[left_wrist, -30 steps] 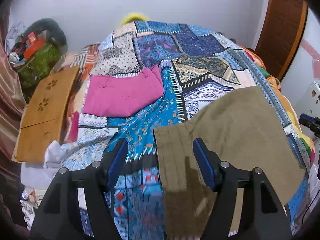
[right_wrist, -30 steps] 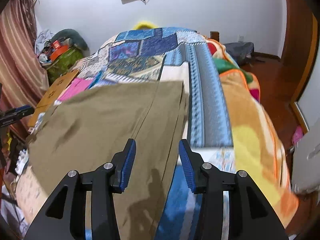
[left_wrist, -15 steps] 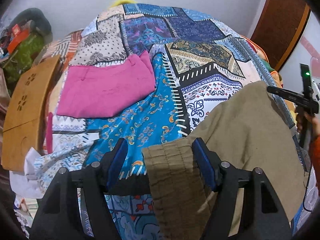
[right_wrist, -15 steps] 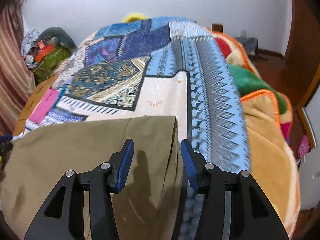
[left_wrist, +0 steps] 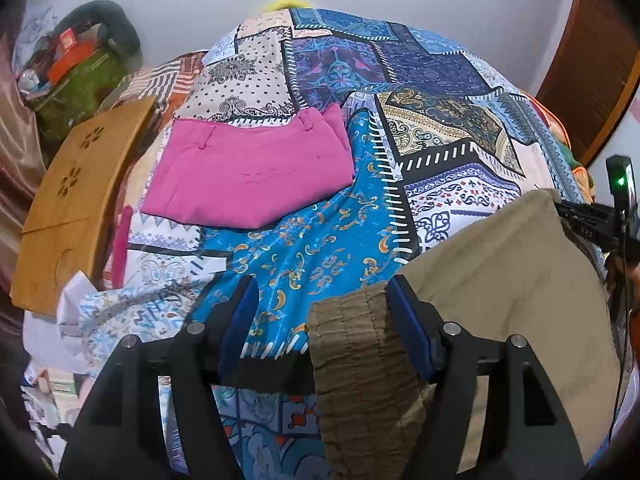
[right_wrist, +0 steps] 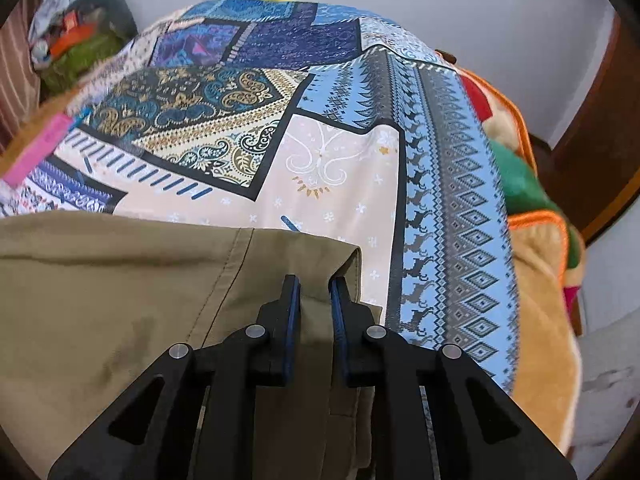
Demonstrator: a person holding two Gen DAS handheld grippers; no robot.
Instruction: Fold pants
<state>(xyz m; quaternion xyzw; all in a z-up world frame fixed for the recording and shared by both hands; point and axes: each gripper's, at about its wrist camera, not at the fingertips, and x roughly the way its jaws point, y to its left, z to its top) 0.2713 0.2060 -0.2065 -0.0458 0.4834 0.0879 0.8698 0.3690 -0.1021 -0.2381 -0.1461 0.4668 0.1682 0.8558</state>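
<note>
Olive-khaki pants lie across the near edge of a patchwork bedspread. My left gripper is open, its jaws wide apart; the pants' gathered waistband lies between the fingers against the right one. In the right wrist view my right gripper has its jaws nearly together, pinching a corner of the pants near the hem. The right gripper also shows at the far right of the left wrist view.
Folded pink pants lie further back on the bed. A wooden lap tray leans at the left edge, with bags behind it. An orange and green blanket hangs on the right side. A brown door stands right.
My right gripper moved down onto the pants' corner and closed on it. My left gripper shifted a little over the waistband and stays open. The pants now lie lower on the bed.
</note>
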